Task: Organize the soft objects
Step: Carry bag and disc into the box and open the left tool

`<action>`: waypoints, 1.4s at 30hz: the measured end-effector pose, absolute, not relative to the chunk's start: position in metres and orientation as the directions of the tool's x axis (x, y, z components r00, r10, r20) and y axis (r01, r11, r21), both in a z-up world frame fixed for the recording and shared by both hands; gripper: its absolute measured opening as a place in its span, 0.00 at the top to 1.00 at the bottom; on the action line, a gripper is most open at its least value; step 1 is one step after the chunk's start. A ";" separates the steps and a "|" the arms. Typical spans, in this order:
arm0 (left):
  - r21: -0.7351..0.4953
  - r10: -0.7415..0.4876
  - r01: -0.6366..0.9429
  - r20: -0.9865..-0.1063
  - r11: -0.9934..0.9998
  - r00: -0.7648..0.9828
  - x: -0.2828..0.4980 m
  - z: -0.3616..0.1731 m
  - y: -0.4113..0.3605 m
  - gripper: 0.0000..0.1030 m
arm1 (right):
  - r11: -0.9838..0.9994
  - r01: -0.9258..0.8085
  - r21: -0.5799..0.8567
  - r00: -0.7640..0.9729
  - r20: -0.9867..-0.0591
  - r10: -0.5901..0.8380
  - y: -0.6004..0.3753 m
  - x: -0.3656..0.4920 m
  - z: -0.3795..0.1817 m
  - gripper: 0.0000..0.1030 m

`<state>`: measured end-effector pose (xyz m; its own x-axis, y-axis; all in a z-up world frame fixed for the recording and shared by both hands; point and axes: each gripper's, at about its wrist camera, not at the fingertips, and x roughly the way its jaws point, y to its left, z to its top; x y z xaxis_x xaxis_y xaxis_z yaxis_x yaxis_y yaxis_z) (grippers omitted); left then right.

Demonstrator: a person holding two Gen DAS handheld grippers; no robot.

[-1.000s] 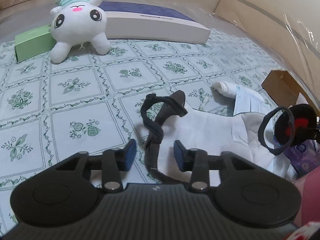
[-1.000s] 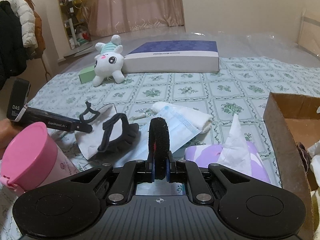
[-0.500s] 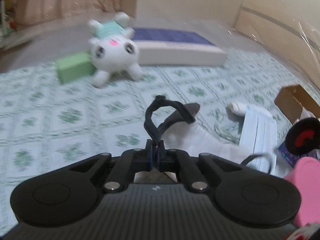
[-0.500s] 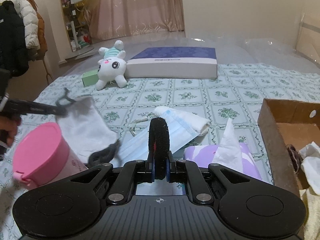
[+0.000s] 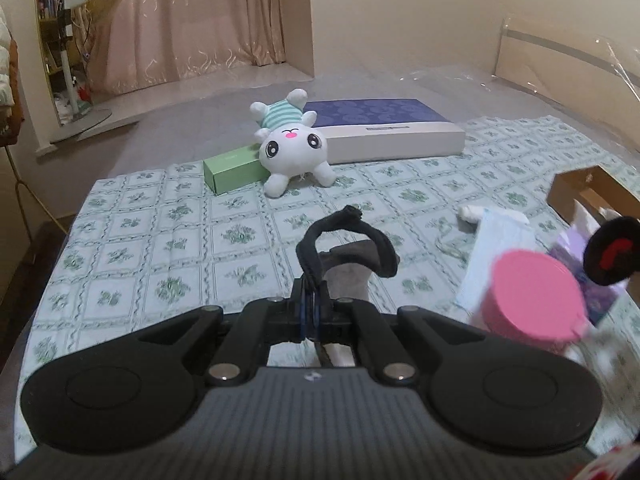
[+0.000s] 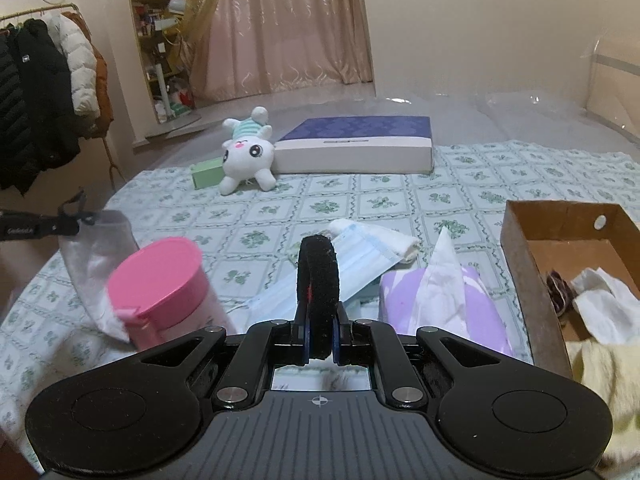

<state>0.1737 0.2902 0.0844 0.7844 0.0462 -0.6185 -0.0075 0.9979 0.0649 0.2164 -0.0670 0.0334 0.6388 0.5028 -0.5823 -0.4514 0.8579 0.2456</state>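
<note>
At the near right edge of the patterned bedspread (image 6: 400,200), the cardboard box (image 6: 520,248) sits open, cloth scraps already in its bottom. It looks like the collecting place, and both held items likely go there.

Right gripper (image 6: 319,338): jaws closed on a black pad (image 6: 319,276), a thick round disc held on edge, standing up out of the pads. From the left wrist view the same pad (image 5: 611,255) shows its face, with a red mark. Box lies to this gripper's right, close by, same height or a little lower. Short sideways carry.

Left gripper (image 5: 309,314): jaws have just been closing and now pinch the black strap (image 5: 348,236) of a white cloth mask (image 6: 94,256). Strap loops up and forward of the pads; cloth body hangs below, long axis roughly vertical, clear of the bedspread as far as the right wrist view shows. This gripper is at far left in that view, well apart from the box.

Between the left load and the box: pink-lidded container (image 6: 160,280), blue face mask (image 6: 360,264), purple tissue pack (image 6: 440,304). Judgement: the right hand is much the nearer and has the clear path; the left must carry the dangling cloth over the container, which the trailing hem could catch.

Plush rabbit (image 5: 294,150), green box (image 5: 234,170) and flat blue-topped box (image 5: 384,130) lie at the far end, out of the way.
</note>
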 end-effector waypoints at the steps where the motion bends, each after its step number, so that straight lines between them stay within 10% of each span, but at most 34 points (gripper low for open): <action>1: 0.074 0.048 -0.003 -0.619 0.997 0.784 0.163 0.086 0.285 0.97 | 0.856 -0.453 0.249 0.638 -0.581 0.506 -0.068 0.211 0.034 0.90; 21: 0.011 -0.125 0.170 -0.636 0.985 0.761 0.062 0.088 0.161 0.97 | 0.860 -0.409 0.306 0.668 -0.541 0.511 -0.130 0.144 0.044 0.90; 42: -0.042 -0.439 0.508 -0.568 0.860 0.696 0.150 0.120 -0.039 0.97 | 0.941 -0.202 0.270 0.784 -0.532 0.321 -0.271 0.148 0.064 0.90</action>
<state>0.1497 -0.0394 0.1204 0.6962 -0.4393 -0.5677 0.5084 0.8601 -0.0421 0.1483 -0.2715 0.0638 0.7838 0.3207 -0.5317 -0.2024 0.9415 0.2695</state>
